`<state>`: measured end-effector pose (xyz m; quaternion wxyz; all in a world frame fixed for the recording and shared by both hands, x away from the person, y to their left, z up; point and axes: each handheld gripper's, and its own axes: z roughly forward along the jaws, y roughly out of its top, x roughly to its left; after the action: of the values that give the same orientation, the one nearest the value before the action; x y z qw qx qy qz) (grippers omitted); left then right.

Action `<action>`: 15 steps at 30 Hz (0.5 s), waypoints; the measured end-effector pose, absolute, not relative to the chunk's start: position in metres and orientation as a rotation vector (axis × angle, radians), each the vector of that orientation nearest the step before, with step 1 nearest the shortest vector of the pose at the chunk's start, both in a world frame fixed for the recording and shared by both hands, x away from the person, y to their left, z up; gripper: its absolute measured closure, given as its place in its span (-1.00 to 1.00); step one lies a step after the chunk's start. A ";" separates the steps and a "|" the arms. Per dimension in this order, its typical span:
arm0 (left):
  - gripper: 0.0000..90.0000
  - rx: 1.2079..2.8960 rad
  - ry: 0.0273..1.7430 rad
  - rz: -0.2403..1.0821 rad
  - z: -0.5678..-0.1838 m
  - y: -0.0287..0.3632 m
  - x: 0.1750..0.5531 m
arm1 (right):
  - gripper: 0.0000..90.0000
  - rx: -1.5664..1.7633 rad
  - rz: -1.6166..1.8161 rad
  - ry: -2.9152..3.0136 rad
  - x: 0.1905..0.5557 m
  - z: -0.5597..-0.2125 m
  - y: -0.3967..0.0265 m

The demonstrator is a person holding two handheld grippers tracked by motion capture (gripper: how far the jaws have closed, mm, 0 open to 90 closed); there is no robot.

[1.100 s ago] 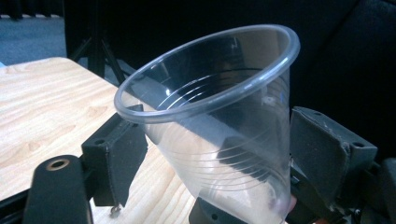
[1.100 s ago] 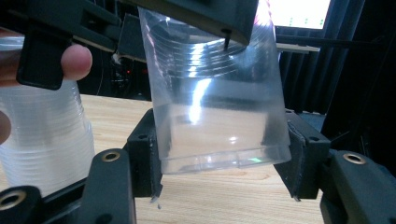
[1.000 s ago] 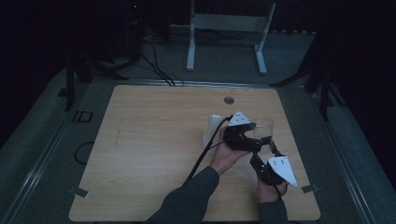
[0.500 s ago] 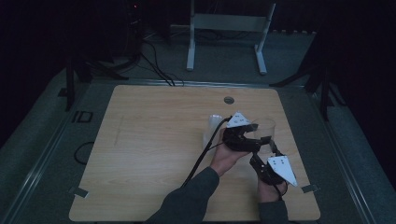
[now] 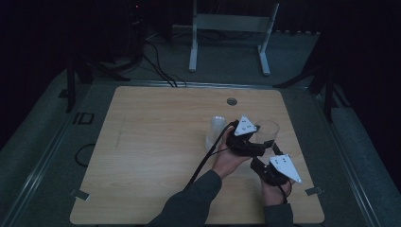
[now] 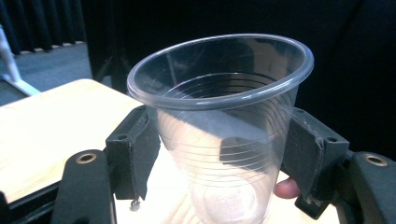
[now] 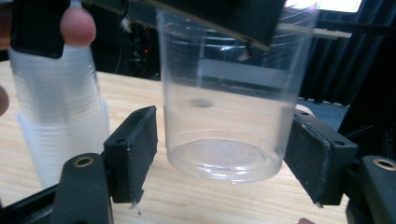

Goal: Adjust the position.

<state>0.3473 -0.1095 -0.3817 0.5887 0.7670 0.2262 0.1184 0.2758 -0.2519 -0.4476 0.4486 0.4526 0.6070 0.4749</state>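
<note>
Gripping clear ribbed plastic cup [image 6: 224, 140] in left gripper [image 6: 219, 154], crush risk. Right gripper [image 7: 224, 161] just opening, pads off cup; could snag stack of clear cups [image 7: 56, 121].

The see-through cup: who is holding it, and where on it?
The left gripper is shut on the clear plastic cup, pads pressing its sides below the rim. The right gripper has just been opening, pads apart from the cup.
</note>
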 end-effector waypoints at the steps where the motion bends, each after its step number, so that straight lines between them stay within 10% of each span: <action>1: -0.30 1.786 0.527 0.276 -0.382 -0.110 0.347 | -0.30 1.121 1.183 1.505 0.276 -0.448 -0.252; 15: -0.39 1.800 0.525 0.307 -0.384 -0.114 0.344 | -0.09 1.136 1.170 1.507 0.276 -0.449 -0.253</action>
<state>0.3437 -0.1139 -0.3836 0.5818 0.7705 0.2250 0.1314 0.2763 -0.2529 -0.4489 0.4444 0.4585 0.6079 0.4720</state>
